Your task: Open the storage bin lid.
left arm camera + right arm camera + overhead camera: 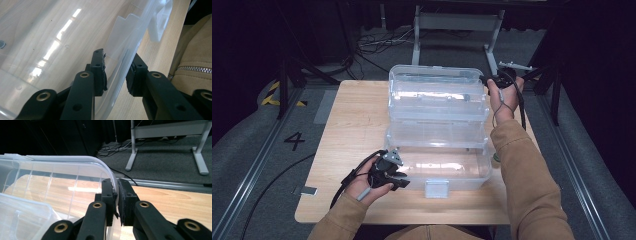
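A clear plastic box (462, 182) stands open on the wooden table, its lid (437, 87) raised at the far side and a clear inner tray (437, 134) between them. My left gripper (404, 182) is at the box's front left corner. In the left gripper view its jaws straddle the front wall (120, 70), one pad inside and one outside, with the left gripper (117, 56) shut on it. My right gripper (486, 80) holds the lid's far right corner. In the right gripper view the right gripper (115, 182) is shut on the thin curved lid rim (75, 158).
A white latch (436, 188) hangs on the box's front wall, close to the table's near edge (412, 220). A grey metal frame (457, 22) and cables (377, 45) lie on the floor beyond the table. Bare wood lies left of the box (352, 125).
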`<state>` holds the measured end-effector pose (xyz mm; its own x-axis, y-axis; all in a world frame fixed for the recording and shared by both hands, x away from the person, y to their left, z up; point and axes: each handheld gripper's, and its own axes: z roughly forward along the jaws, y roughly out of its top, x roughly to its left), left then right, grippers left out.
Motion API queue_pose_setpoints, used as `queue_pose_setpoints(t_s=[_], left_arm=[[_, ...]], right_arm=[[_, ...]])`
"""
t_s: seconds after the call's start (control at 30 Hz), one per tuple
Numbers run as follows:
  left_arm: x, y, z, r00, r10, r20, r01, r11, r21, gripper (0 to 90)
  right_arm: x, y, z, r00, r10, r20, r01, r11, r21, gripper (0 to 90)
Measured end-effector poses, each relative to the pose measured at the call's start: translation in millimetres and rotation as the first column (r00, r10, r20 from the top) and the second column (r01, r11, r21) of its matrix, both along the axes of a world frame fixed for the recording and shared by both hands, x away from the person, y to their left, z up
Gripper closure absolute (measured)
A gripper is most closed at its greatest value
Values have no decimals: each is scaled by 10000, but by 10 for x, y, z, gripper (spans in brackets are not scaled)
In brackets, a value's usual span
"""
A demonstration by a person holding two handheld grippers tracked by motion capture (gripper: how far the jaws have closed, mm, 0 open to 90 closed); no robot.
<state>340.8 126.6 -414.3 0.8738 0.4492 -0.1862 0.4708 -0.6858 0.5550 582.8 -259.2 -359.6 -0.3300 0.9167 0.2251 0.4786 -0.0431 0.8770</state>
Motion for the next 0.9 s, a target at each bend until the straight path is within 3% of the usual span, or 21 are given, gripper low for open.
queue_pose_setpoints(t_s=[0.9], left_arm=[[5, 0, 3, 10000, -16, -8, 16, 10000, 39, 711]], right_arm=[[194, -37, -273, 9950, -103, -998, 169, 9977, 655, 841]])
